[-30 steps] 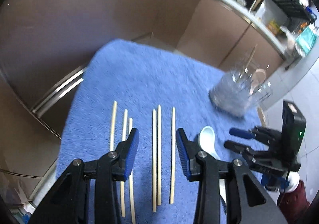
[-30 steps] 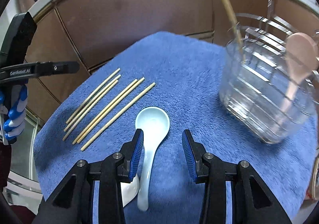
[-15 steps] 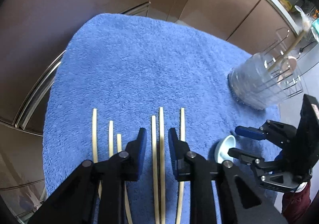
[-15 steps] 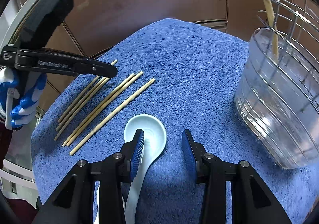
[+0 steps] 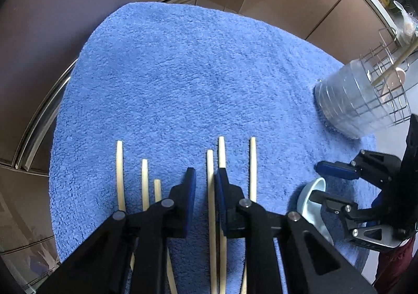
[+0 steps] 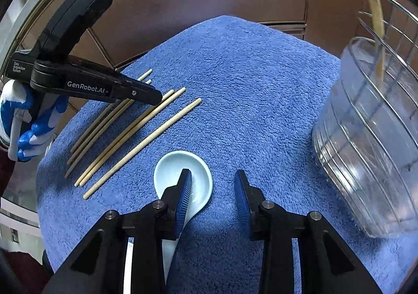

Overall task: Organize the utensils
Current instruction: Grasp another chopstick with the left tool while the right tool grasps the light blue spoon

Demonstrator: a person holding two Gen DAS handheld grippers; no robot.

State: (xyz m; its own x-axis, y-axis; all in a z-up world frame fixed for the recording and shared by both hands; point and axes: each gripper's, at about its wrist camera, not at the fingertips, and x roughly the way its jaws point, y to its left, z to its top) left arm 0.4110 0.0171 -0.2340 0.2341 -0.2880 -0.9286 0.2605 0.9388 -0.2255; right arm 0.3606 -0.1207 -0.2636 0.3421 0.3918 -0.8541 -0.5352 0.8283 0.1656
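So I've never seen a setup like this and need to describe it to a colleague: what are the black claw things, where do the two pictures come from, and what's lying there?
They are two hand-held grippers, worked by a person, each carrying its own camera that looks along its fingers. In the left camera's view, the left gripper has narrowed around one of six wooden chopsticks on a blue towel; whether it grips yet is unclear. In the right camera's view, the right gripper is open over a pale spoon, holding nothing. Right of it stands a clear utensil holder.
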